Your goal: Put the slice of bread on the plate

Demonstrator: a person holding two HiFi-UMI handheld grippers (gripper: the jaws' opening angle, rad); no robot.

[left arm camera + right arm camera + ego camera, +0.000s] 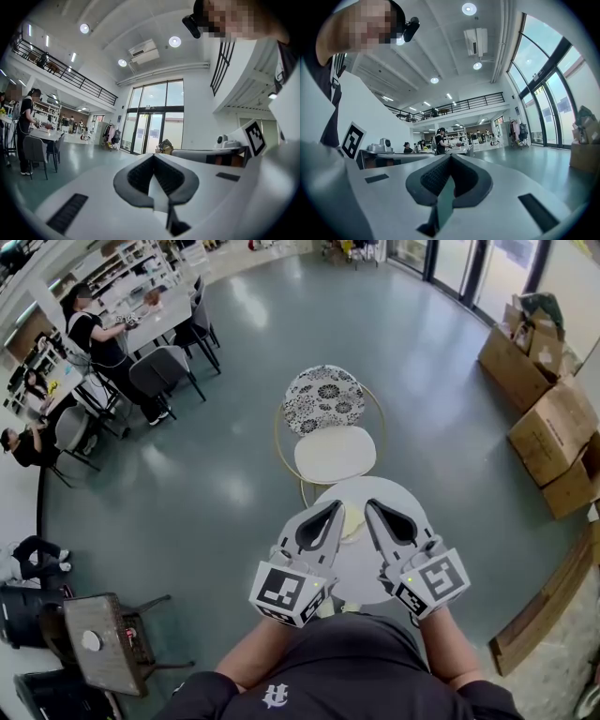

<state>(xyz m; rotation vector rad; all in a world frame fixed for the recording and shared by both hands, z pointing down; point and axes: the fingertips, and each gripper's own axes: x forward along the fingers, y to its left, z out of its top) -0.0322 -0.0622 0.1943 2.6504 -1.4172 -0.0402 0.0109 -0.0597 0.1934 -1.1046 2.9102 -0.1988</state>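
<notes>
It was a tall, open shared workspace: a railed balcony (70,72) overhead, glass entrance doors (152,119), people (94,334) at worktables (164,320), and cardboard boxes (553,423) stacked along one wall.

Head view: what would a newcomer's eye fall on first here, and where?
The two white grippers strike first: the left gripper and right gripper, both shut and empty, side by side over a small round white table at bottom centre. Just beyond it stands a chair with a flower-patterned back, and cardboard boxes pile up at the right edge.
</notes>
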